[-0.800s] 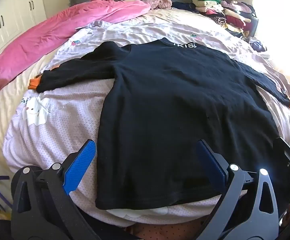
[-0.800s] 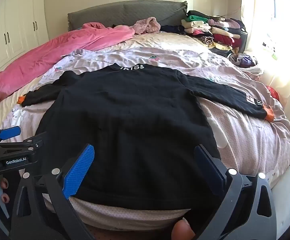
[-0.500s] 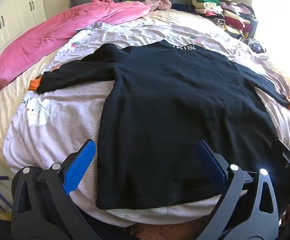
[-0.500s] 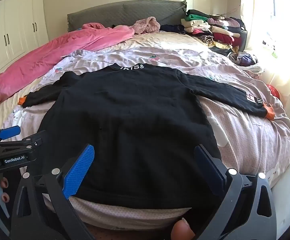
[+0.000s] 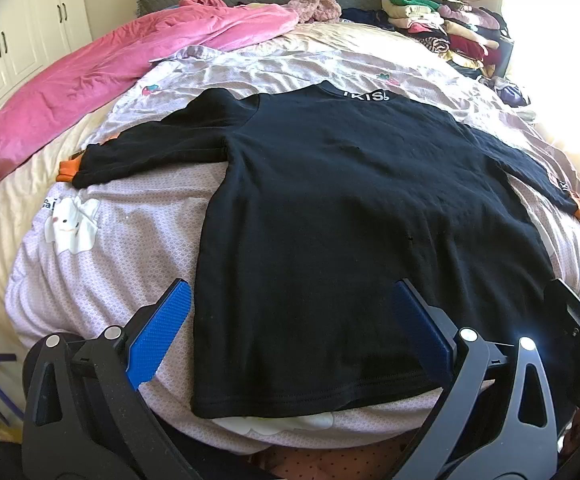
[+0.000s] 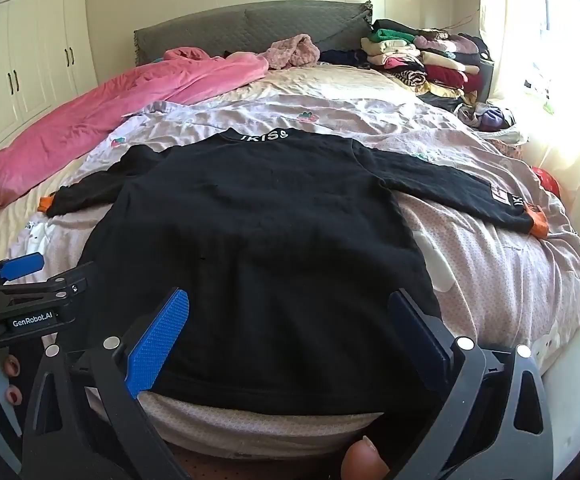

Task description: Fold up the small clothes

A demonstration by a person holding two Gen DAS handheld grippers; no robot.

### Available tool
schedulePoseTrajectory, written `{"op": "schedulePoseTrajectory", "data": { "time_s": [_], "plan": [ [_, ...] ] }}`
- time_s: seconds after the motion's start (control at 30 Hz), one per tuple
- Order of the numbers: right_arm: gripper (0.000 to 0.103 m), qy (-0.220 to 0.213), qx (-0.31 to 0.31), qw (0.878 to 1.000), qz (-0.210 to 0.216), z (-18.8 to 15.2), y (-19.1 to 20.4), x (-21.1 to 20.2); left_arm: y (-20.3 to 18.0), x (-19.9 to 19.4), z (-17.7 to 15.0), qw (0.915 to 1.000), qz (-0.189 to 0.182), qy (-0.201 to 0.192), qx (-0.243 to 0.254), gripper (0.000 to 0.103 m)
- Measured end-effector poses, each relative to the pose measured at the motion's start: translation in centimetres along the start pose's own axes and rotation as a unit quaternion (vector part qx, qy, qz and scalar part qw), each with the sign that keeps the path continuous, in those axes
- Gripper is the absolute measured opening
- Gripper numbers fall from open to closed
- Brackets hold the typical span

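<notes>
A black long-sleeved shirt (image 5: 350,208) with orange cuffs and white collar lettering lies flat on the bed, sleeves spread out; it also shows in the right wrist view (image 6: 258,248). My left gripper (image 5: 290,324) is open and empty, just above the shirt's hem near its left corner. My right gripper (image 6: 290,324) is open and empty, above the hem toward the right side. The left gripper (image 6: 22,280) shows at the left edge of the right wrist view.
The bed has a pale pink patterned cover (image 5: 102,248). A pink duvet (image 5: 110,76) lies along the far left. A stack of folded clothes (image 6: 422,60) sits at the far right by the grey headboard (image 6: 250,28). White wardrobes (image 6: 30,60) stand at left.
Both grippers have drawn back slightly from the bed; the shirt lies as before. Both stay open.
</notes>
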State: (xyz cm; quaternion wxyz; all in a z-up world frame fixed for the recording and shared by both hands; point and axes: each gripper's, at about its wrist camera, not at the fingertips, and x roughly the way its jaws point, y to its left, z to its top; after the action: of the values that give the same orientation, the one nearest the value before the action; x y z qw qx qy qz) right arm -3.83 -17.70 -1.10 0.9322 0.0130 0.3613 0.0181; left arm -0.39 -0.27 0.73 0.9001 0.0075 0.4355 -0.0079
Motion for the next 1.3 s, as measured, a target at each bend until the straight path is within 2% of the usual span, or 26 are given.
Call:
{"op": "schedulePoseTrajectory", "data": {
  "time_s": [1.3],
  "plan": [
    [0.099,-0.003,0.003,1.000,0.000,0.12,0.04,-0.64,0.04,0.05,0.06,1.0000,-0.004,0.001,-0.004,0.094]
  ]
}}
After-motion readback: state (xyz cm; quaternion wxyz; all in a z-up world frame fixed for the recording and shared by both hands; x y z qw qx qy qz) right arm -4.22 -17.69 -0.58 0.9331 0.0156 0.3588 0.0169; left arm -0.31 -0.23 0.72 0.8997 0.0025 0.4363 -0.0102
